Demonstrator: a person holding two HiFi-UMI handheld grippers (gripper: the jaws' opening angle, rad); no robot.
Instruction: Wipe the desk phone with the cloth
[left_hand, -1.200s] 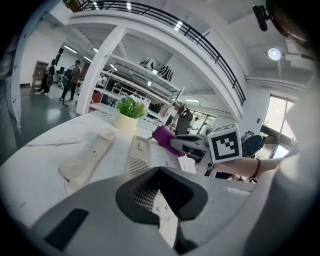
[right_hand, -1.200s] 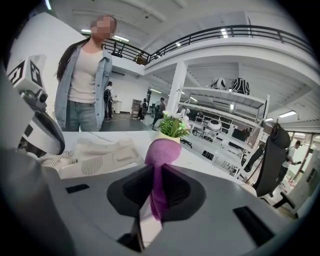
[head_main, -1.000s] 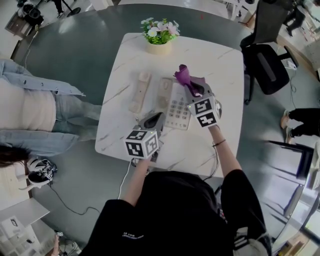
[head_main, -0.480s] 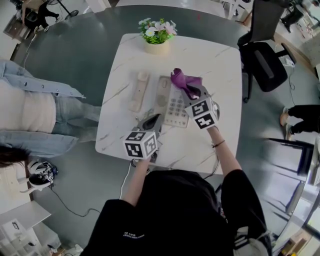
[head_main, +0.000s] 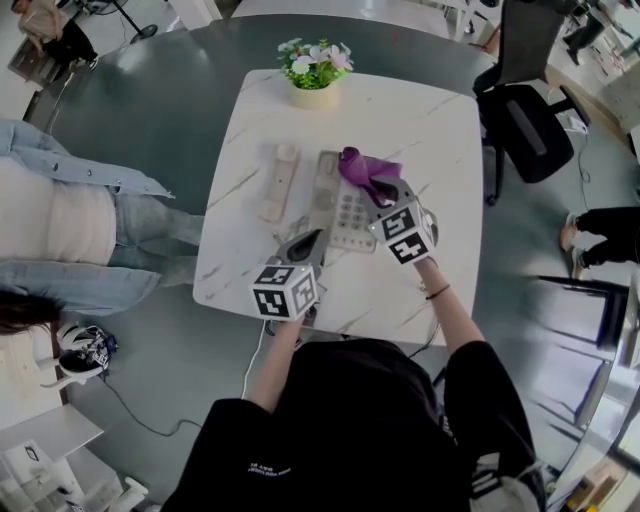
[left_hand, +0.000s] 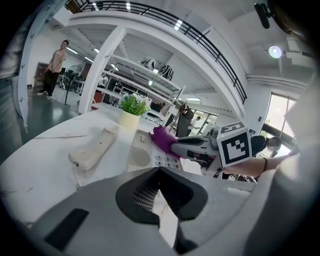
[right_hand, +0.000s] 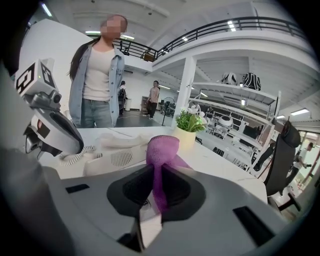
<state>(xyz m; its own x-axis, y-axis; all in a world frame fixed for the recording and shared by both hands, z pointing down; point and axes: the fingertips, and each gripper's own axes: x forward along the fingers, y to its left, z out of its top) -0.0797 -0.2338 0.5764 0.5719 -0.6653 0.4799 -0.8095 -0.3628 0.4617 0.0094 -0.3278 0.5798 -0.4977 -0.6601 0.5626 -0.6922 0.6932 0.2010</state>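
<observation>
While in claw (head_main: 380, 188), cloth (head_main: 362, 167) on phone (head_main: 345, 210).

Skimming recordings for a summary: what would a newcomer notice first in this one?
The bright purple mesh cloth, pinched in the right tool, is over the keypad of the beige desk phone, mid-way on the white marble-look table. Its beige handset lies on the table left of it.

The cloth (head_main: 362, 167) hides from us a corner of the desk phone (head_main: 330, 200); its key labels are too small to read; the head view's left edge crops a bystander (head_main: 60, 220).
</observation>
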